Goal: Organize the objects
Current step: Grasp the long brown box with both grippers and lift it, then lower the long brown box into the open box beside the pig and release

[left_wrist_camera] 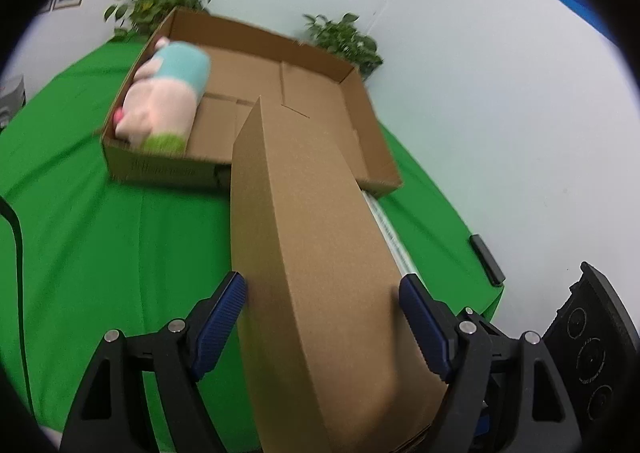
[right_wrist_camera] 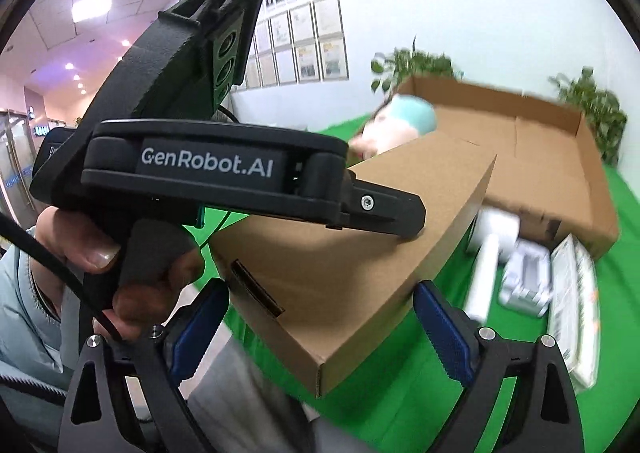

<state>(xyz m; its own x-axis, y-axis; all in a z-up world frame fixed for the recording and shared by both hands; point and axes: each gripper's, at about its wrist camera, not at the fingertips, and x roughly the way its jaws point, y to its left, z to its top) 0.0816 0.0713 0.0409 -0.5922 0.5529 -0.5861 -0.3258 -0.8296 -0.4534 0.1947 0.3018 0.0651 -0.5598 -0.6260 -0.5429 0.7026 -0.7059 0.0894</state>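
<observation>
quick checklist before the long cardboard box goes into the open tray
1. Left gripper clamped on the long box: ok, both pads on its sides.
2. Right gripper gripping the box's near end: cannot tell, left pad looks clear.
3. Free floor in the open tray: ok, right part bare.
4. Plush toy out of the path: ok, at the tray's left end.
5. White packages clear: ok, on the green cloth outside the tray.
</observation>
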